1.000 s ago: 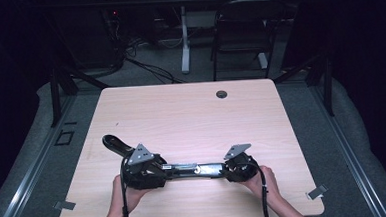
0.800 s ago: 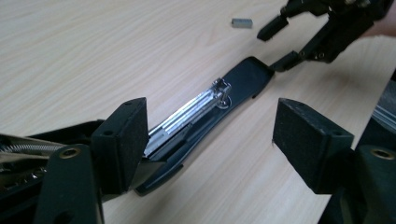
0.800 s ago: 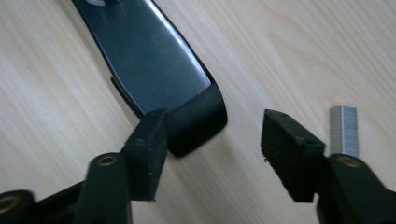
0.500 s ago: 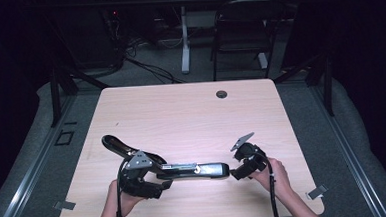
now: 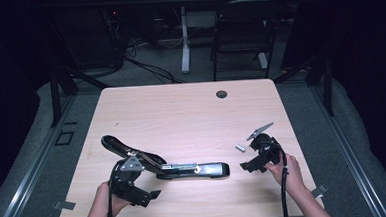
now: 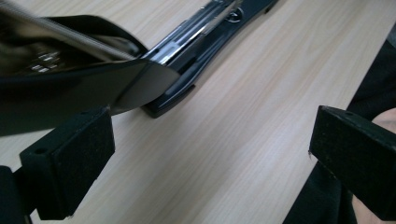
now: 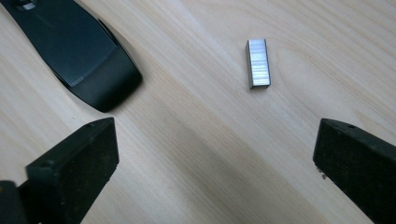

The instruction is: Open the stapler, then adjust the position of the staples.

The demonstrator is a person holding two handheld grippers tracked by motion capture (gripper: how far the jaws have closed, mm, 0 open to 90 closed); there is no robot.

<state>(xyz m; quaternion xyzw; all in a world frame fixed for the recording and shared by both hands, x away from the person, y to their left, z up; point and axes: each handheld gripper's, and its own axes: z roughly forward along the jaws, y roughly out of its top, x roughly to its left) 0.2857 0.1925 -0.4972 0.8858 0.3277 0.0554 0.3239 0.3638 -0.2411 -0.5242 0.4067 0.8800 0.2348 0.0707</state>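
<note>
A long black stapler (image 5: pixel 184 166) lies opened on the counter (image 5: pixel 181 114), its top arm (image 5: pixel 118 145) swung up at the left. The left gripper (image 5: pixel 143 197) sits beside that arm, fingers (image 6: pixel 70 172) just opened wide, nothing between them. Rightward lies a silver staple strip (image 5: pixel 240 147); the right gripper view shows its ribbed surface. The right gripper (image 5: pixel 249 166) has likewise just opened, empty.
</note>
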